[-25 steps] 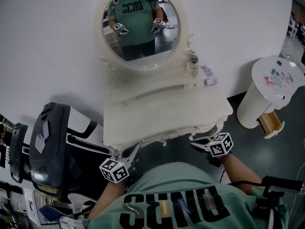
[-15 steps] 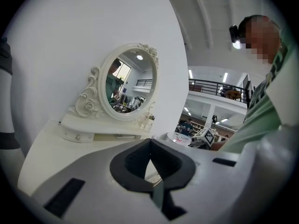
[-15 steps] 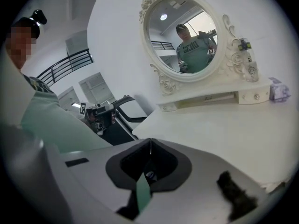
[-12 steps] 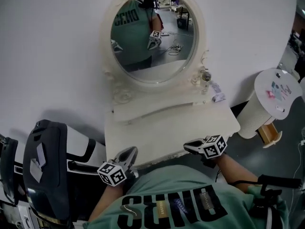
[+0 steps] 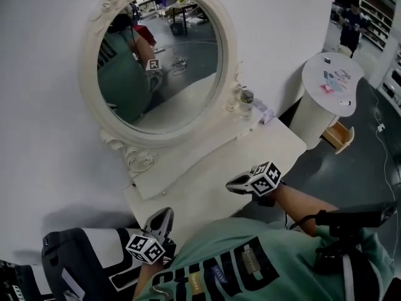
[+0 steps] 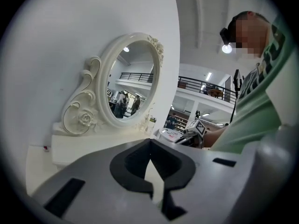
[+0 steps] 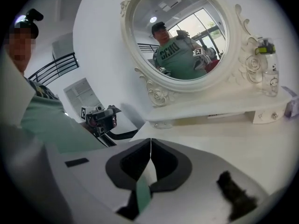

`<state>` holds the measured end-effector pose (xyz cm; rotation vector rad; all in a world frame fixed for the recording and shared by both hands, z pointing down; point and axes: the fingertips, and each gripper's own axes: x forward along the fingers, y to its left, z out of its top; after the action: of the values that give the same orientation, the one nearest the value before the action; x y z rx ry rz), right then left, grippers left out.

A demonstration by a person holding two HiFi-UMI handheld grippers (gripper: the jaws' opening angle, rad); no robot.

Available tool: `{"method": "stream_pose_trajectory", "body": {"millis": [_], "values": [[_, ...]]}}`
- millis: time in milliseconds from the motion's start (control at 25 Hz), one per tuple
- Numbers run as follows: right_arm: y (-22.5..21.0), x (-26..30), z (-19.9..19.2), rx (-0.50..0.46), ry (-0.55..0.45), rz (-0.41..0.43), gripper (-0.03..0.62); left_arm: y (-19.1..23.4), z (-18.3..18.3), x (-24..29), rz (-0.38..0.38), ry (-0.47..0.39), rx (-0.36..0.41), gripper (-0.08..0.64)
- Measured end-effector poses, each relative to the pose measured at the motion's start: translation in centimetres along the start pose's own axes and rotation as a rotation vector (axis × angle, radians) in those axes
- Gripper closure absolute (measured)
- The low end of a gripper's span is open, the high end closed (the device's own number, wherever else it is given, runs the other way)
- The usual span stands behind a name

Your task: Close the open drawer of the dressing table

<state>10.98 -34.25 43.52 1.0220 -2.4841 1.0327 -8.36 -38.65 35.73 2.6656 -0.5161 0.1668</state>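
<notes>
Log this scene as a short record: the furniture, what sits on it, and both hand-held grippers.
Furniture: white dressing table with oval ornate-framed mirror
On top: clear glass bottle, small lilac box
Left hand-held gripper: shut, empty, at table's near edge
Right hand-held gripper: shut, empty, over tabletop
Drawer: not in view

Item: dressing table (image 5: 210,187), cream-white, set flush against a white wall. Tabletop (image 7: 224,148) pale and smooth, lying at a slant across the head view. Along the back edge runs a low raised shelf (image 5: 188,158). On it stands an upright oval mirror (image 5: 156,61) in a carved frame with scrolls and roses. Drawer: the table's front edge is covered by the person's torso; open or shut cannot be told.
</notes>
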Motion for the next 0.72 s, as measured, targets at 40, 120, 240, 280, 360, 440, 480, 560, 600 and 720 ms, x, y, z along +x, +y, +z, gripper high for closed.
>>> {"method": "stream_pose_trajectory", "body": {"millis": [40,120,240,280,360,440,480,560,600,720], "values": [[-0.3,0.2,0.2,0.000,0.011,0.004,0.578,0.3,-0.1,0.3,0.001,0.005,-0.003,0.551],[-1.1,0.3,0.6,-0.008,0.028,0.024,0.578,0.8,-0.2,1.0,0.014,0.008,-0.014,0.551],[-3.5,0.0,1.7,-0.018,0.045,0.077,0.578,1.0,-0.3,2.6,0.058,-0.006,-0.027,0.551],[-4.6,-0.1,2.1,-0.027,0.056,0.096,0.578,1.0,-0.4,3.4,0.081,-0.014,-0.028,0.551],[-7.0,-0.6,3.0,-0.059,0.082,0.129,0.578,1.2,-0.7,5.1,0.147,-0.039,-0.050,0.551],[-9.1,-1.7,4.3,-0.103,0.093,0.156,0.578,0.8,-0.8,7.4,0.214,-0.078,-0.105,0.551],[-10.2,-2.4,5.1,-0.122,0.086,0.167,0.578,0.4,-0.7,8.6,0.233,-0.095,-0.128,0.551],[-12.6,-3.8,7.0,-0.129,0.053,0.175,0.578,-0.6,-0.4,11.2,0.250,-0.093,-0.132,0.551],[-13.9,-4.3,7.8,-0.120,0.035,0.173,0.580,-1.0,-0.1,12.3,0.255,-0.081,-0.116,0.551],[-16.5,-5.3,9.5,-0.091,-0.007,0.171,0.580,-1.3,1.2,14.2,0.273,-0.068,-0.069,0.551]]}}
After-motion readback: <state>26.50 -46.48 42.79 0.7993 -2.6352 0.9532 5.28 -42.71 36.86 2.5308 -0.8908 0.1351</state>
